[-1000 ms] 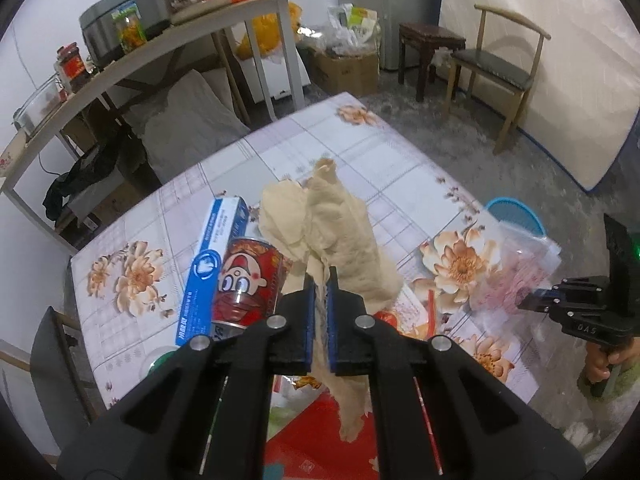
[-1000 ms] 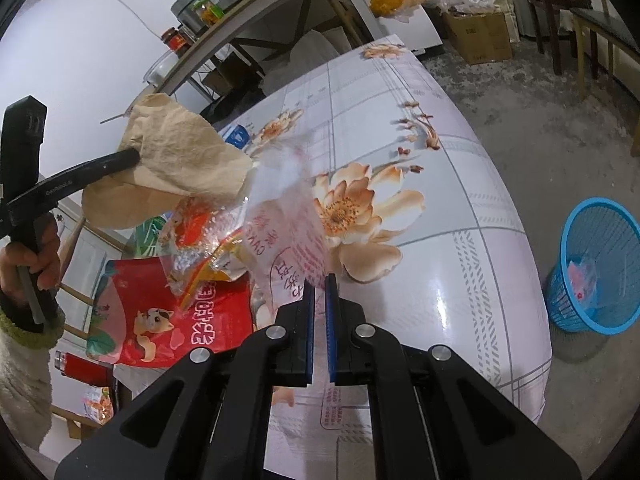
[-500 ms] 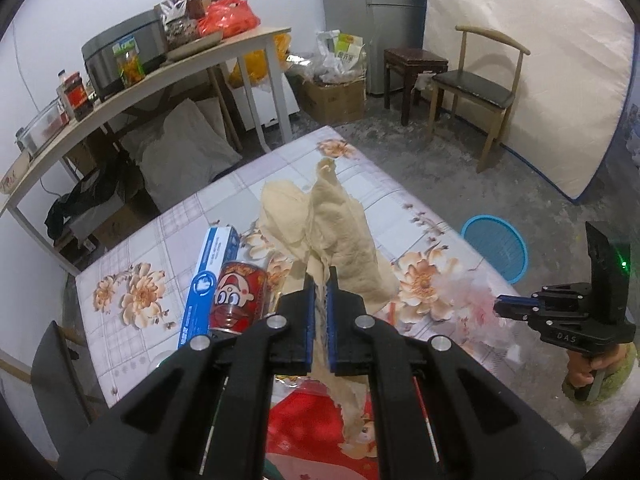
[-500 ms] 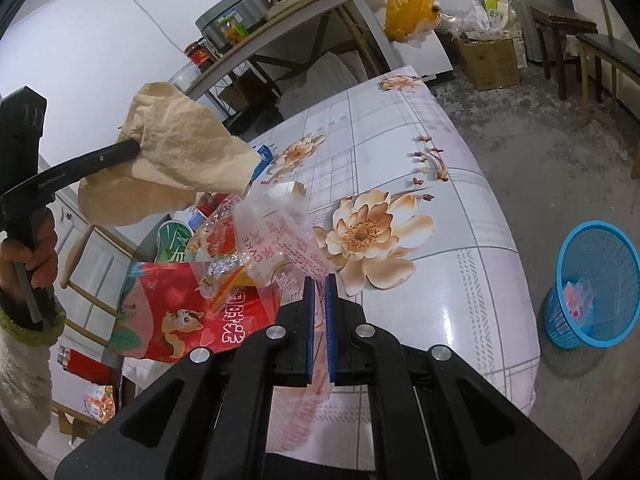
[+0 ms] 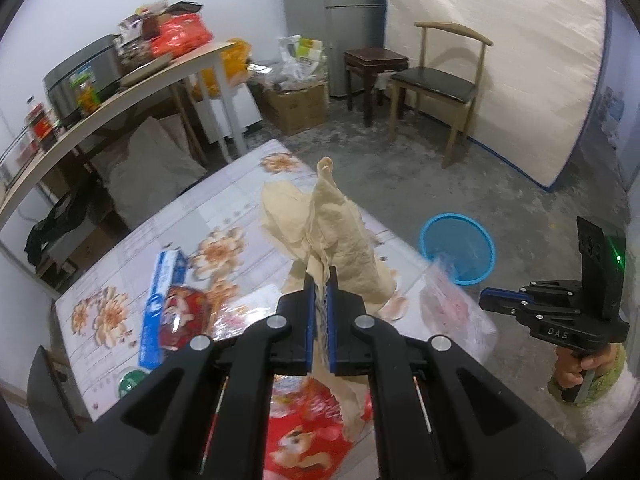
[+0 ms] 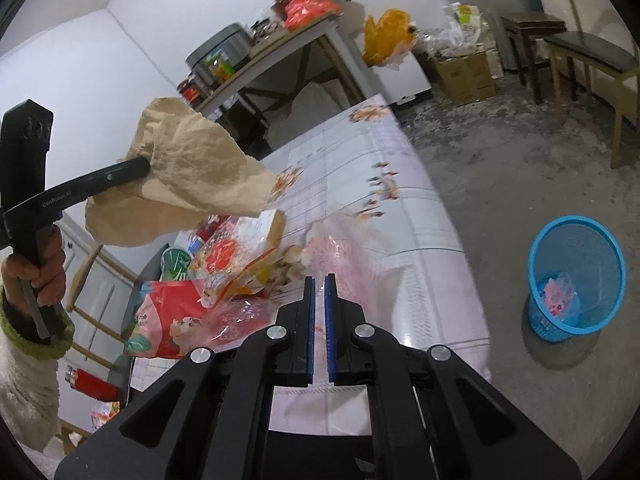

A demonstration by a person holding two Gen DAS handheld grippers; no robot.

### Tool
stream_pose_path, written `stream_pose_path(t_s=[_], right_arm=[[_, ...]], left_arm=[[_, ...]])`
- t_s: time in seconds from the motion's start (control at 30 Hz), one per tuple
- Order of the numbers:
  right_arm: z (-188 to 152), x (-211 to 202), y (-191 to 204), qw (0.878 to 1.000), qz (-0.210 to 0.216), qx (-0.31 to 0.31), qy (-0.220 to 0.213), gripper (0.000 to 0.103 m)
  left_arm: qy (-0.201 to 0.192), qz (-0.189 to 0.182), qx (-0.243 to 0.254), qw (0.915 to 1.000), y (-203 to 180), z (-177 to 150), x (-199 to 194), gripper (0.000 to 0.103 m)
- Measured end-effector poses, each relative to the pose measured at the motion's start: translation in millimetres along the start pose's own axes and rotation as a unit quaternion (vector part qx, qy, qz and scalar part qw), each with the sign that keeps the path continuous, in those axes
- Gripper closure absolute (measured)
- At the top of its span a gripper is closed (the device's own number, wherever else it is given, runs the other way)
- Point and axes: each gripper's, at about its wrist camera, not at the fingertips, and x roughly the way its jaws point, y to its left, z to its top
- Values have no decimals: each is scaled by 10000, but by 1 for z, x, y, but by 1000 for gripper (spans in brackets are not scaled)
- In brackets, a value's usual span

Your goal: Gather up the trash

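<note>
My left gripper (image 5: 320, 284) is shut on a crumpled tan paper (image 5: 336, 236), held up above the flowered table (image 5: 224, 200). From the right wrist view the same tan paper (image 6: 188, 172) hangs from the left gripper (image 6: 140, 168) at the upper left. My right gripper (image 6: 319, 284) is shut on a clear plastic bag with pink print (image 6: 352, 252), lifted over the table's near edge; that bag (image 5: 452, 308) trails from the right gripper (image 5: 486, 294) in the left wrist view. A blue mesh bin (image 6: 576, 276) stands on the floor to the right, with a pink wrapper inside.
On the table lie a red snack bag (image 6: 168, 320), a clear bag with a red label (image 6: 236, 256), a red can (image 5: 180, 316) and a blue box (image 5: 164, 292). A cluttered shelf (image 5: 120, 96), a wooden chair (image 5: 440, 84) and a dark stool (image 5: 372, 64) stand beyond.
Both grippers have risen and drawn back from the table, carrying the tan paper and the clear bag. The blue bin has come into fuller view in both wrist views.
</note>
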Motion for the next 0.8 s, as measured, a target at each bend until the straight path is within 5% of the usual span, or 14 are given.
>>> stream_pose_path(t_s=[0.4,0.43,0.47,0.53,0.8], right_arm=[[-11,-5,-78,9956,359,869,54,97],[-10,2,-83,9952,384,893,135,89],[-10,18,-90,9953,329,860,298,72],[-14,40,-101,9949,120,891,464,58],[-26,56,-112,9920,226,1159,448,55]], left_arm=[[264,-488,484,9973,-63,29,42,99],[308,-508,485,9971,-64,28,46,99],[339,-518,476,9969,-64,27,49,99],[413,-542,418,9968,-60,26,54,99],[595,-420,132,9973,-34,16,61,99]])
